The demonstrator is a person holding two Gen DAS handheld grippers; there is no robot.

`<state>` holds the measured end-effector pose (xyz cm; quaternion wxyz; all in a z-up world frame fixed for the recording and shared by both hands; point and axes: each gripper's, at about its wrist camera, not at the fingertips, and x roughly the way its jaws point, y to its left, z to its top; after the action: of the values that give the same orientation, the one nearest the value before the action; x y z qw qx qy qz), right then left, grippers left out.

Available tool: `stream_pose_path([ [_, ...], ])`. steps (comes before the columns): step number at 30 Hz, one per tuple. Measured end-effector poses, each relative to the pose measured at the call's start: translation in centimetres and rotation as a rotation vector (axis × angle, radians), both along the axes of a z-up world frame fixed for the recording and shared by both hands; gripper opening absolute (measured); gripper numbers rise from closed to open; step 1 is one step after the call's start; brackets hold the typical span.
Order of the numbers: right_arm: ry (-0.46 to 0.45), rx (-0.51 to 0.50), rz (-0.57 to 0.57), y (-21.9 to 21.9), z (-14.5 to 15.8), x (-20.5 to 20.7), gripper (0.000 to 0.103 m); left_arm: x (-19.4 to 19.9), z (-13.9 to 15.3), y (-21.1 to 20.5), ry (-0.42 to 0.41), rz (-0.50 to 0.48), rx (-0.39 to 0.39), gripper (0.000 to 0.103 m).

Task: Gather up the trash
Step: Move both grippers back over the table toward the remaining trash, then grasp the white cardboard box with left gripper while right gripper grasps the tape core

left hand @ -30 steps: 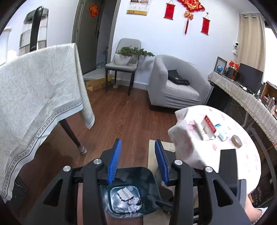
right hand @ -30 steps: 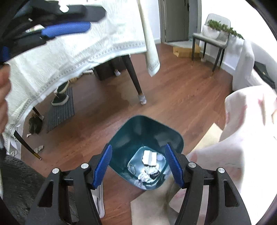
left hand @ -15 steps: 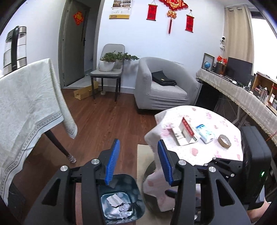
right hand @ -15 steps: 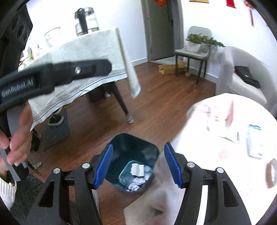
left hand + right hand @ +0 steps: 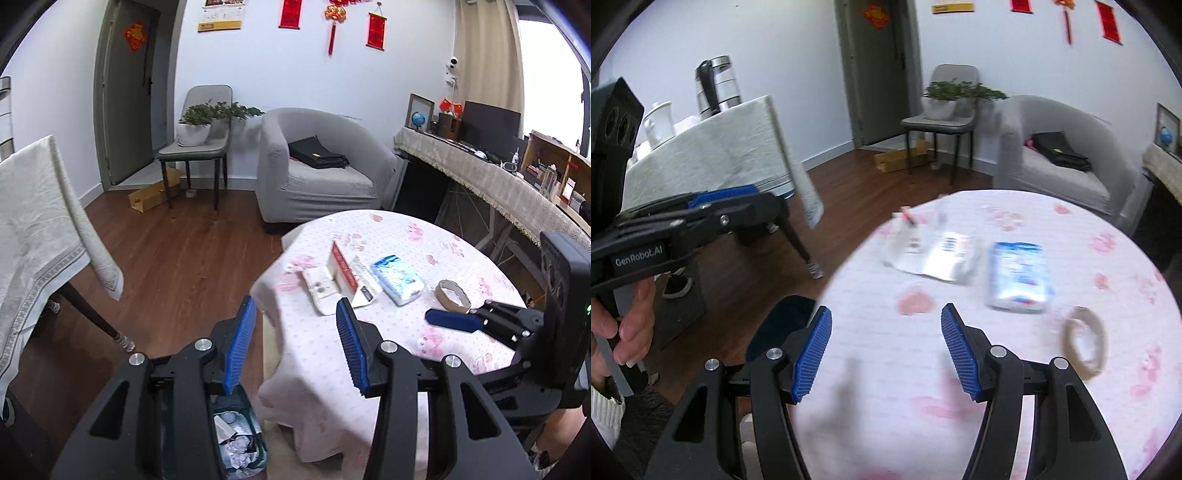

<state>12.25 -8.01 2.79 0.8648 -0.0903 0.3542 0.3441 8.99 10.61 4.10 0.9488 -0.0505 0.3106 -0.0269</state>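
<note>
A dark teal trash bin (image 5: 255, 439) with crumpled white paper in it stands on the floor by the round table; in the right wrist view only its dark rim (image 5: 783, 321) shows. On the pink-flowered tablecloth (image 5: 317, 350) lie an opened white-and-red box (image 5: 341, 280), a blue tissue pack (image 5: 397, 278) and a tape roll (image 5: 452, 295). My left gripper (image 5: 295, 349) hangs open over the table's near edge, holding nothing. My right gripper (image 5: 886, 354) is open and bare above the cloth, short of the flattened box (image 5: 934, 251), tissue pack (image 5: 1019, 277) and tape roll (image 5: 1084, 343).
A table under a pale cloth (image 5: 33, 229) stands to the left, a kettle (image 5: 714, 86) on it. Behind are a grey armchair (image 5: 321, 170), a chair with a plant (image 5: 199, 144) and a long side counter (image 5: 491, 181). A hand (image 5: 631, 321) holds the left gripper.
Both grippers swung away from above the bin toward the round table. The bin slid to the lower left of both views, and the table's items came into view ahead.
</note>
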Motion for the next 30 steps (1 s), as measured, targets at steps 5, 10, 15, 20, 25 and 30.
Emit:
stream_pose_path([
  [5, -0.004, 0.02, -0.06, -3.3, 0.5, 1.5, 0.062, 2.0, -0.9, -2.1, 0.024, -0.031, -0.013, 0.05],
  [10, -0.007, 0.022, -0.104, -5.9, 0.6, 2.7, 0.062, 3.6, -1.9, -4.1, 0.043, -0.065, -0.004, 0.049],
  [15, -0.025, -0.017, -0.133, -7.7, 0.1, 3.2, 0.062, 5.6, -3.4, -5.8, 0.088, -0.062, 0.047, 0.048],
  [20, -0.032, -0.062, -0.148, -9.1, -0.3, 4.0, 0.064, 7.7, -5.0, -6.5, 0.134, -0.057, 0.053, 0.044],
  [25, -0.02, -0.071, -0.153, -9.7, -0.8, 4.9, 0.069, 9.2, -5.9, -6.6, 0.16, -0.048, 0.034, 0.038],
  [30, -0.014, -0.089, -0.164, -10.4, -1.3, 5.8, 0.069, 10.5, -6.5, -6.4, 0.179, -0.04, 0.029, 0.032],
])
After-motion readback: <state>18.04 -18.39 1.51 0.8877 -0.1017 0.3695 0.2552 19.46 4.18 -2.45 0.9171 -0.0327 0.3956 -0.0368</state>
